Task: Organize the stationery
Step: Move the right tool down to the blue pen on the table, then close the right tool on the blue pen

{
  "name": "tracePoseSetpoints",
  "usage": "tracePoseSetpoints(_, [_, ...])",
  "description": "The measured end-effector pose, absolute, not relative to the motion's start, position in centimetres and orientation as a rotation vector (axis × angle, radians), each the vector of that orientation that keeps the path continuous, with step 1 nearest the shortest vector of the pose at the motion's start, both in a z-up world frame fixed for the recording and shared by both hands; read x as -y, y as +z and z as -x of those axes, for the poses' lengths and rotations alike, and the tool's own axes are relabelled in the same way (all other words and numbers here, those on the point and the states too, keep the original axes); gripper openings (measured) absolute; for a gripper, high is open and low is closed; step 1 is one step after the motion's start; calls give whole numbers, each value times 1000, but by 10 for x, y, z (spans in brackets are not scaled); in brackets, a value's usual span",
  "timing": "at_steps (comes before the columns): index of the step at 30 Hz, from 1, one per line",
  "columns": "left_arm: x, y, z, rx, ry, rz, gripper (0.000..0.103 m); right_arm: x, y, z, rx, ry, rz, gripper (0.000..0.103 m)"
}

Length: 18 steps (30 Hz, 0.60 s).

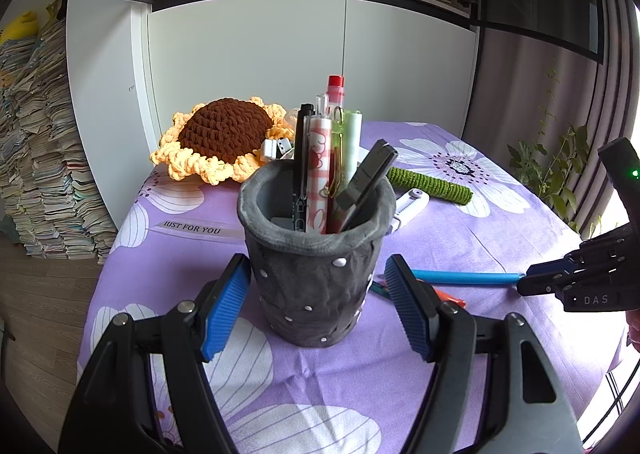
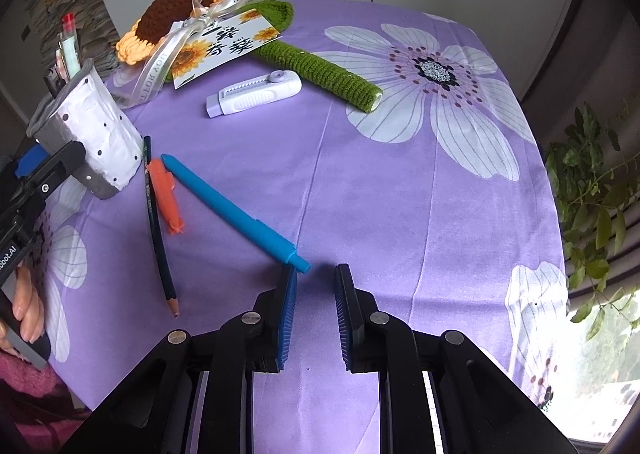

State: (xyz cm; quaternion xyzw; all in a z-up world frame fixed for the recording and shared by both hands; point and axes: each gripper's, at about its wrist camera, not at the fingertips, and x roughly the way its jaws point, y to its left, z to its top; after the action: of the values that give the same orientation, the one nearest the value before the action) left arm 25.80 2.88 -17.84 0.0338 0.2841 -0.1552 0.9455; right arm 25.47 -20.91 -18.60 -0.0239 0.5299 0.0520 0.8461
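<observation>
A grey dotted pen cup (image 1: 314, 266) holding several pens stands on the purple flowered cloth; it also shows at the left of the right wrist view (image 2: 100, 138). My left gripper (image 1: 318, 304) is open with its blue pads on either side of the cup, not touching. A blue pen (image 2: 236, 210) lies on the cloth, its clicker end just ahead of my right gripper (image 2: 316, 290), which is open and empty. The blue pen also shows in the left wrist view (image 1: 464, 277). An orange pen (image 2: 168, 198) and a dark pencil (image 2: 158, 226) lie beside the cup.
A white correction tape (image 2: 256, 94) lies mid-table. A crocheted sunflower (image 2: 172, 18) with a green stem (image 2: 320, 66) and a gift card (image 2: 224, 46) lies at the back. A white cabinet (image 1: 248, 66) stands behind the table, book stacks (image 1: 44, 158) at left, a plant (image 2: 592, 190) at right.
</observation>
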Motion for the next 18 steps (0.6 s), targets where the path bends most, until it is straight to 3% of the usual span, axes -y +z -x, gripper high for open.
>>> tracePoseSetpoints(18, [-29, -178, -258, -579, -316, -69, 69, 181, -186, -252, -1128, 232, 216, 17])
